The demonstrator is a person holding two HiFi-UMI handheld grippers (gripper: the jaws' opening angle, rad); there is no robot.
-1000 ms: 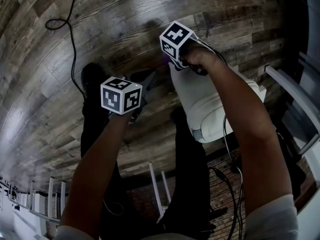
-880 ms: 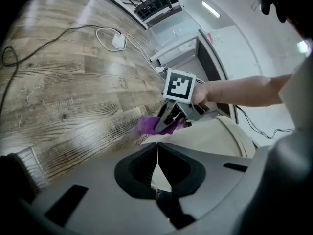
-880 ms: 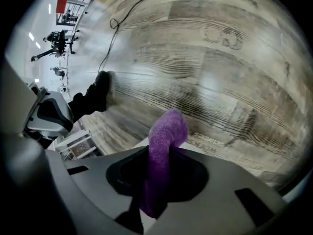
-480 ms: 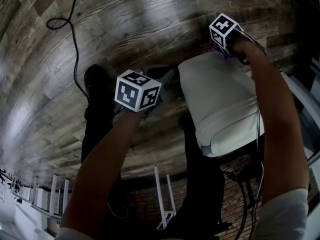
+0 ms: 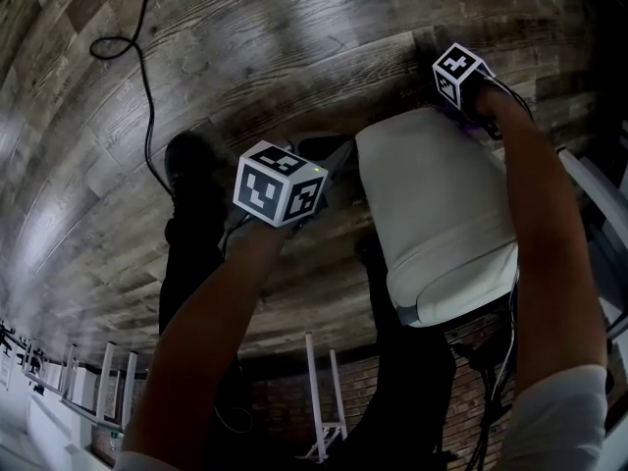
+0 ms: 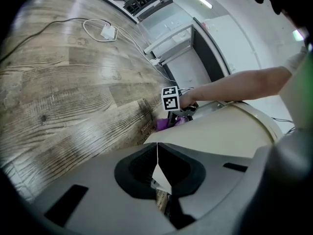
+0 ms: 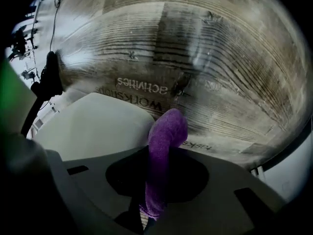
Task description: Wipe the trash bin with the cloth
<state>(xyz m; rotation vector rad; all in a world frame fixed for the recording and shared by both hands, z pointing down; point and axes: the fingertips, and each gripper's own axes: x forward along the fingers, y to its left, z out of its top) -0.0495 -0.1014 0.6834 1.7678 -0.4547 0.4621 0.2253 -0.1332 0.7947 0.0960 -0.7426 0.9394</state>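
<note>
A white trash bin [image 5: 432, 224] stands on the wood floor, seen from above in the head view. My left gripper [image 5: 329, 170] is at the bin's left edge, its jaws shut on a thin white edge of the bin [image 6: 159, 173]. My right gripper [image 5: 469, 116] is at the bin's far right corner. It is shut on a purple cloth [image 7: 164, 146], which hangs out past the fingertips beside the bin's pale surface [image 7: 93, 121]. From the left gripper view the cloth [image 6: 164, 124] and the right gripper's marker cube [image 6: 170, 99] show beyond the bin [image 6: 230, 136].
A black cable [image 5: 128, 47] loops over the floor at the far left. The person's black trousers and shoe [image 5: 191, 165] are left of the bin. White metal legs [image 5: 319, 391] and more cables [image 5: 481, 361] lie near me. A white charger [image 6: 107, 32] lies farther off.
My right gripper has carried the cloth from the bin's far left corner across to its far right corner. The left gripper has shifted a little right and stays at the bin's edge.
</note>
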